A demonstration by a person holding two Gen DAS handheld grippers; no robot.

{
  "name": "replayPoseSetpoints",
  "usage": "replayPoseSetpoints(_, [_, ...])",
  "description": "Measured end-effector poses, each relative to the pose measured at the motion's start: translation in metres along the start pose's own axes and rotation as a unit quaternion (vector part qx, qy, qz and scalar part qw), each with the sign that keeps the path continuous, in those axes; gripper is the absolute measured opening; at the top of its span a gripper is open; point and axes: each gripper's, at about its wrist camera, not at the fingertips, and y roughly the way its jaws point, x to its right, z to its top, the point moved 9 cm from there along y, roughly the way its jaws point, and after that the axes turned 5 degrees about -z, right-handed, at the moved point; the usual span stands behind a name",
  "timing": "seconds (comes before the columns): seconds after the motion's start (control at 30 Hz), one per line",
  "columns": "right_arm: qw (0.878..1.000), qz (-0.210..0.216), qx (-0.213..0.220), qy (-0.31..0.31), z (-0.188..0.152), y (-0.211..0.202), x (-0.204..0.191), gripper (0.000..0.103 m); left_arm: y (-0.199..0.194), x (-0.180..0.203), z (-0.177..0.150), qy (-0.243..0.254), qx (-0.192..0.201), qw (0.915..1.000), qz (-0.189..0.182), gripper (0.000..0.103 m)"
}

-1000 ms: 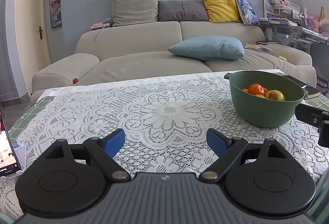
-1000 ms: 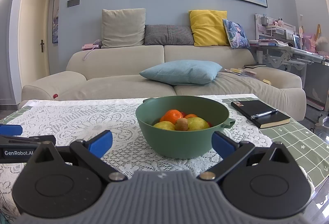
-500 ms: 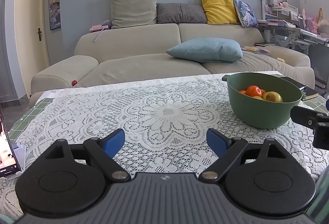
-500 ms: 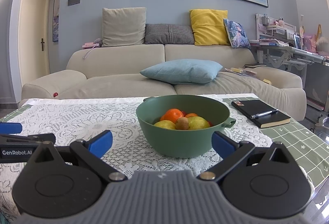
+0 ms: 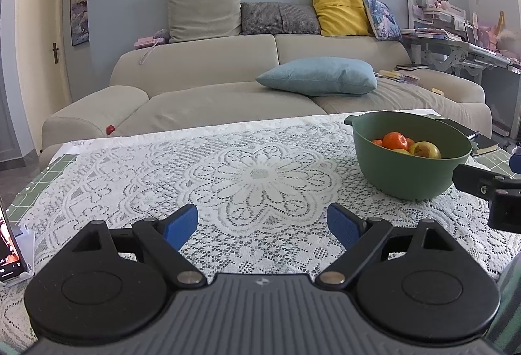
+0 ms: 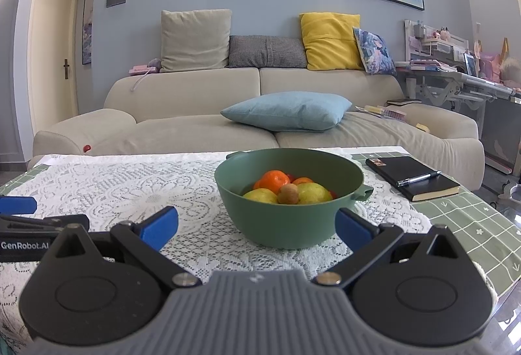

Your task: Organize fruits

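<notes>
The green bowl (image 6: 288, 197) of fruit sits on the lace-covered counter (image 5: 254, 174) dead ahead of the right tongs (image 6: 257, 224), nearer than the left tongs (image 5: 262, 221), which see it off right; both gape wide, empty.

Dark green bowl (image 6: 288, 218) holding orange tangerine (image 6: 276, 179) and yellow-green pears (image 6: 313, 193), on white floral lace tablecloth (image 5: 254, 176) over green grid-patterned mat (image 6: 469, 218), blue pads on black grippers, black notebook (image 6: 413, 177).
</notes>
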Motion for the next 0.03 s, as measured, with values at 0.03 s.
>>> replayPoseSetpoints(0.03, [1.000,0.000,-0.001,0.001,-0.0001,0.0003,0.0002,0.099,0.0000,-0.0002,0.0003,-0.001,0.001,1.0000,0.000,0.103])
